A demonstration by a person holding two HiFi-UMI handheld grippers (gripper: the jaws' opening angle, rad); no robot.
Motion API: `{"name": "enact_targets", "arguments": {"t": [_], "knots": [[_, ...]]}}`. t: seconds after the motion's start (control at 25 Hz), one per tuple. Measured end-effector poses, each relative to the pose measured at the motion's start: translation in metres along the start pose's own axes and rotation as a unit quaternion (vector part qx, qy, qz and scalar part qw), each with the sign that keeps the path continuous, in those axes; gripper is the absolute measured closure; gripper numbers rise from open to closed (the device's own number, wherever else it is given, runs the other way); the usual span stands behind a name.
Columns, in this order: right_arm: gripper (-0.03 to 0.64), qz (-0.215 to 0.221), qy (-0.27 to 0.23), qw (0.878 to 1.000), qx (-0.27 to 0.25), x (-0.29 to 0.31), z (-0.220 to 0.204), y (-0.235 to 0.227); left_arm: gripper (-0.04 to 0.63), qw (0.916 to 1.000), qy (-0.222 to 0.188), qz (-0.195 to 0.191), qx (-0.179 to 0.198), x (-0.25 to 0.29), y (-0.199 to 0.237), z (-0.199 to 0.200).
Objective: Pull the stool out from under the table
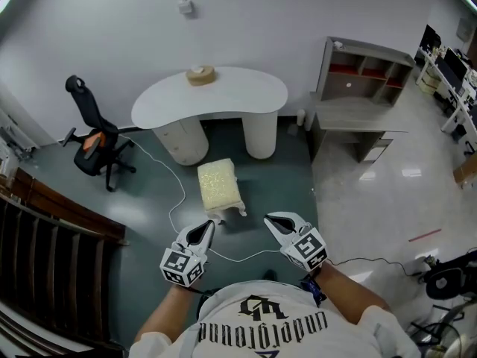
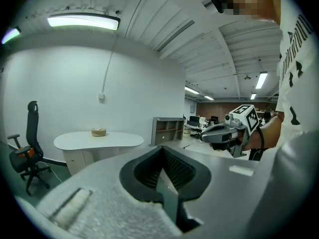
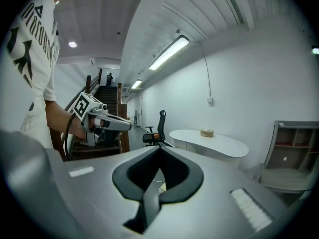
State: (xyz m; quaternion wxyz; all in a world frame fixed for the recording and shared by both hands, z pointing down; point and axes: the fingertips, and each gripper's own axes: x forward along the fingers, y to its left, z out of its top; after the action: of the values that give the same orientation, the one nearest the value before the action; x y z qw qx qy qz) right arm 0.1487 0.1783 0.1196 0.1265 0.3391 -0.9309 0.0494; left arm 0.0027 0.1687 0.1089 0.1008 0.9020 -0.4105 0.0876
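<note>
Our left gripper (image 1: 208,227) has its jaws pressed together with nothing between them, and our right gripper (image 1: 272,220) is the same: jaws closed, nothing held. We hold the two side by side in front of our chest, a gap between them, both pointing forward and a little down.

Just beyond their tips the stool (image 1: 220,185) stands on the dark green floor (image 1: 149,200). It has a cream cushioned top and short white legs. It is fully clear of the table (image 1: 223,95), with a strip of bare floor between the two. In the head view the left gripper's tip lies close to the stool's near corner, but we cannot tell whether it touches.

A thin white cable (image 1: 173,200) loops across the floor beside the stool and passes under our grippers. The white, kidney-shaped table rests on two round pedestals against the wall, with a roll of tape (image 1: 200,74) on top. To its left is a black office chair (image 1: 95,136), to its right a grey shelf unit (image 1: 365,69). A dark wooden staircase (image 1: 45,230) runs along our left side.
</note>
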Motion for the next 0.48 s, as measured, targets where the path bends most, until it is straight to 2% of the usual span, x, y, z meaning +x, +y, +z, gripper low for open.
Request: {"name": "enact_targets", "arguments": {"t": [0.24, 0.48], "knots": [[0.617, -0.032, -0.003, 0.999, 0.007, 0.004, 0.007, 0.035, 0.588, 0.9994, 0.008, -0.031, 0.014, -0.036, 0.012, -0.004], [0.617, -0.052, -0.003, 0.999, 0.005, 0.022, 0.015, 0.089, 0.588, 0.9992, -0.011, -0.039, 0.003, -0.092, 0.035, -0.009]]}}
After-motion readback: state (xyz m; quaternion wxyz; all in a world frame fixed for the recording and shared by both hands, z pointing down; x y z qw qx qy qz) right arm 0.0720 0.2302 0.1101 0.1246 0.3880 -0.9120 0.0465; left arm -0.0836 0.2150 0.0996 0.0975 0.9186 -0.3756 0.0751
